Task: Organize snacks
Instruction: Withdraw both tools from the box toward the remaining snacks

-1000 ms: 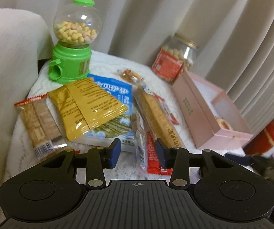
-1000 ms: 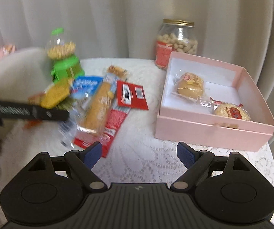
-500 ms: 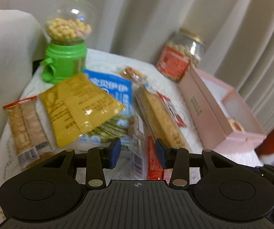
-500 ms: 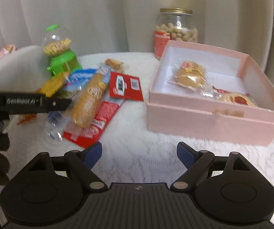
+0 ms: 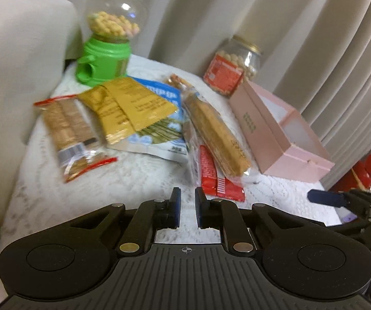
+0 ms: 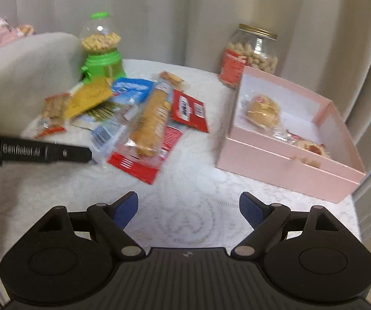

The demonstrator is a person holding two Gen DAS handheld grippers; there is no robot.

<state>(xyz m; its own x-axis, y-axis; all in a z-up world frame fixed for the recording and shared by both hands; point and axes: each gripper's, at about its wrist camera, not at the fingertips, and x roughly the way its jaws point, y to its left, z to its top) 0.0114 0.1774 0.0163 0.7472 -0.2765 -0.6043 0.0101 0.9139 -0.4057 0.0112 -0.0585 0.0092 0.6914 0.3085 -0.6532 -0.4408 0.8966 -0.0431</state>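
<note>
Your left gripper (image 5: pixel 185 208) has just been closing and its jaws now stand narrow, almost together, with nothing between them; only bare lace of the bench (image 5: pixel 123 180) shows in the slot. The long biscuit sleeve (image 5: pixel 217 131) lies just ahead and a little right of it, its long axis running from near right to far left, resting on top of the red wrapper (image 5: pixel 220 187), whose near end is the closest thing to those fingertips. To take the sleeve across its width I judge you'll need to reopen first, then come in from its near end.

Your right gripper (image 6: pixel 188 208) is wide and empty, hovering over clear lace with the snack pile to its far left and the pink box (image 6: pixel 283 168) to its far right. It is the nearer hand to the box; the left is nearer the pile.

The box is open-topped and holds two wrapped round cakes: one (image 6: pixel 263 111) toward the far left corner, the other (image 6: pixel 312 148) against the near wall. Most of its floor looks free. The glass jar (image 6: pixel 250 54) behind it, lid on, is full of pale nuts, and the green dispenser (image 5: pixel 105 49) at far left holds small candies in its globe
</note>
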